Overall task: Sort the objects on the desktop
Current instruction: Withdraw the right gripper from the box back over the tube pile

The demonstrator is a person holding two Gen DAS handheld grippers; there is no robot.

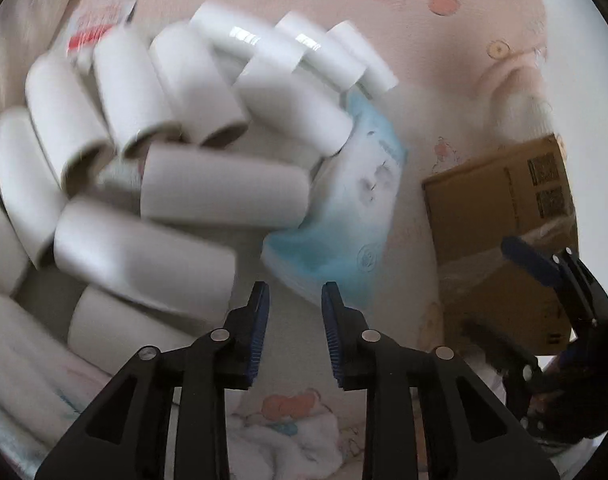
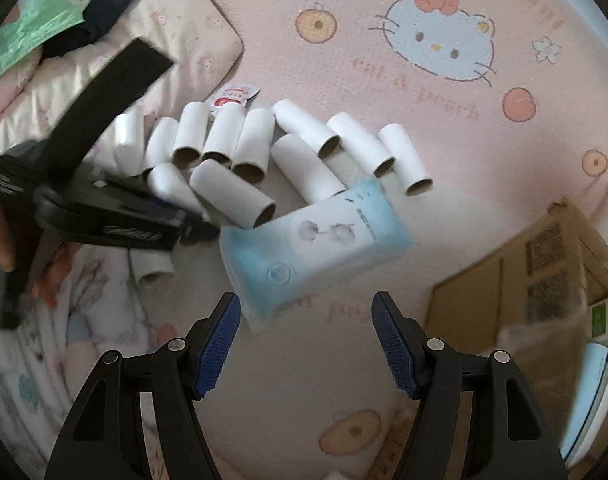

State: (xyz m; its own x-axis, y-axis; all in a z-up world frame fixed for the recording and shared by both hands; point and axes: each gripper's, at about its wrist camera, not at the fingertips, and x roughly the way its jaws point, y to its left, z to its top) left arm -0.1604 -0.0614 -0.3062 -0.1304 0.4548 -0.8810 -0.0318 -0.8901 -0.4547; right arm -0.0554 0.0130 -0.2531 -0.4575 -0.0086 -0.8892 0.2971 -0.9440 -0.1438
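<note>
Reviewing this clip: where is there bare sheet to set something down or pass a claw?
Free: the patch between the blue tissue pack and the cardboard box, and the wide stretch beyond the rolls toward the printed cat face. Crowded: the cluster of white cardboard tubes left of the pack.

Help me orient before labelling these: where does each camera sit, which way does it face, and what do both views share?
Left wrist: on the left gripper, looking steeply down at white tubes; its open fingers and the right gripper show.
Right wrist: on the right gripper, looking down at the pink mat; its open fingers and the hand-held left gripper show.
Shared: tubes, blue tissue pack, cardboard box.
</note>
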